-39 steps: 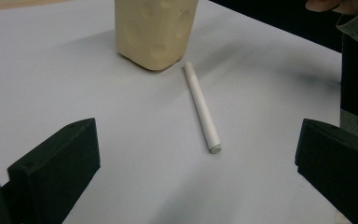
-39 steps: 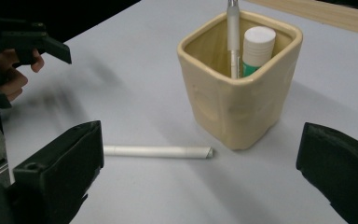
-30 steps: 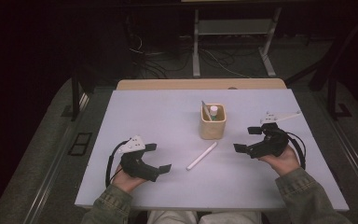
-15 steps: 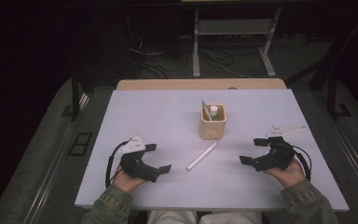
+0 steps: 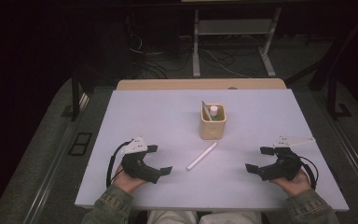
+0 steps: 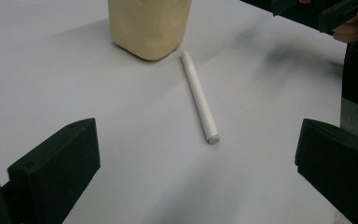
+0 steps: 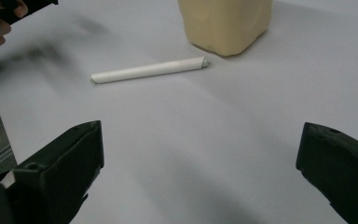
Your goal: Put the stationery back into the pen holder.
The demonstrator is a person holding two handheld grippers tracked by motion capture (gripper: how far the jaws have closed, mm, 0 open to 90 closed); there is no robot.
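On table (image 5: 158, 116), both grippers low, fingers wide, flanking white stick (image 5: 202, 156)

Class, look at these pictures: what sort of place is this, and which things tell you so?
Probably a lab or workshop set up for recording. A plain white table stands alone on a dark floor, loose cables trail behind it near a metal stand, and a person holds open tongs, left and right.

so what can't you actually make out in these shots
- Cup contents, high view: a white-capped item and a thin stick, too small to identify.
- Cup top, both gripper views: cut off by the upper edge.
- Other claw in each gripper view: cropped at a top corner and blurred.
- White pen: any markings too faint to read.
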